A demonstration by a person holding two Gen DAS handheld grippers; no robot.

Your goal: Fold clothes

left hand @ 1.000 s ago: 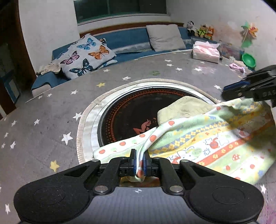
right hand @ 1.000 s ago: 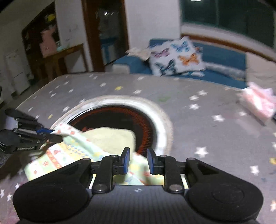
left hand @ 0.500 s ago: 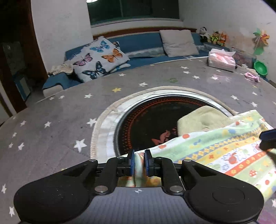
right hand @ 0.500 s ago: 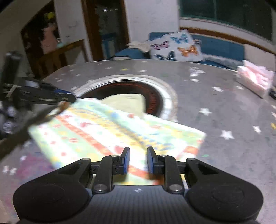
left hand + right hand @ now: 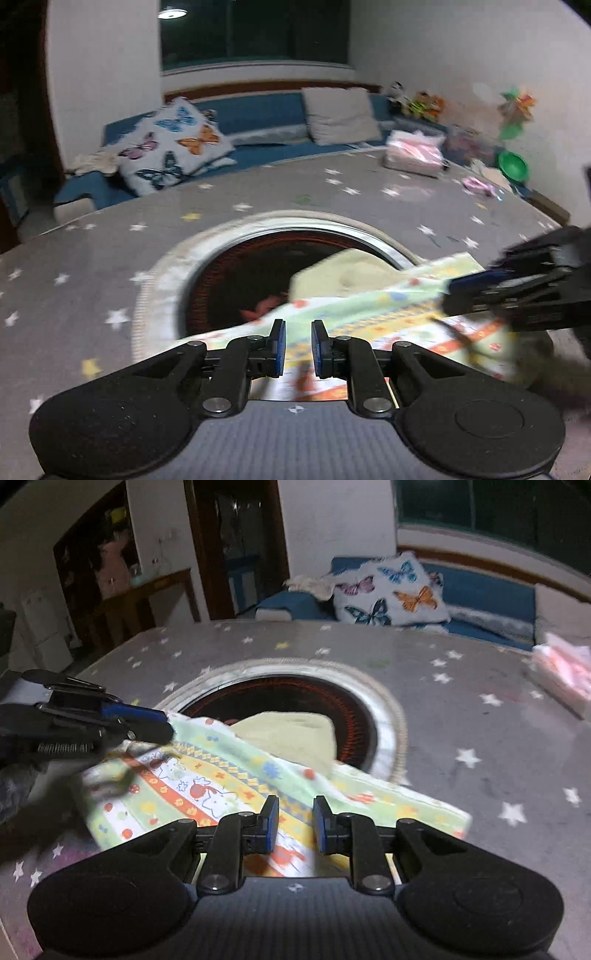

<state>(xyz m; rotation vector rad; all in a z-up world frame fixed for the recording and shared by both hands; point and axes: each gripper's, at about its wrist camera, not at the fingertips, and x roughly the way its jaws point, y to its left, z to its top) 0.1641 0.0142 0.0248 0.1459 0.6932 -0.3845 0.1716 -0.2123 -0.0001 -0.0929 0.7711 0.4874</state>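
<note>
Stars dot the grey table (image 5: 480, 716). On it lies the bright patterned cloth (image 5: 229, 779), partly over a dark round plate (image 5: 258, 273). Left gripper (image 5: 297, 343) and right gripper (image 5: 295, 819) both have fingers apart, grasping nothing.

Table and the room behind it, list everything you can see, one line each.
Cloth: one, pastel print, near table edge.
Towel: one, pale yellow, folded, on the hotplate.
Hotplate: one, black, round, table centre.
Table: one, grey with stars.
Tissue pack: one, pink, far side.
Butterfly pillow: one, white, on the sofa.
Grey pillow: one, on the sofa.
Sofa: one, blue, under the window.
Left tongs: open, over the cloth.
Right tongs: open, over the cloth.
</note>
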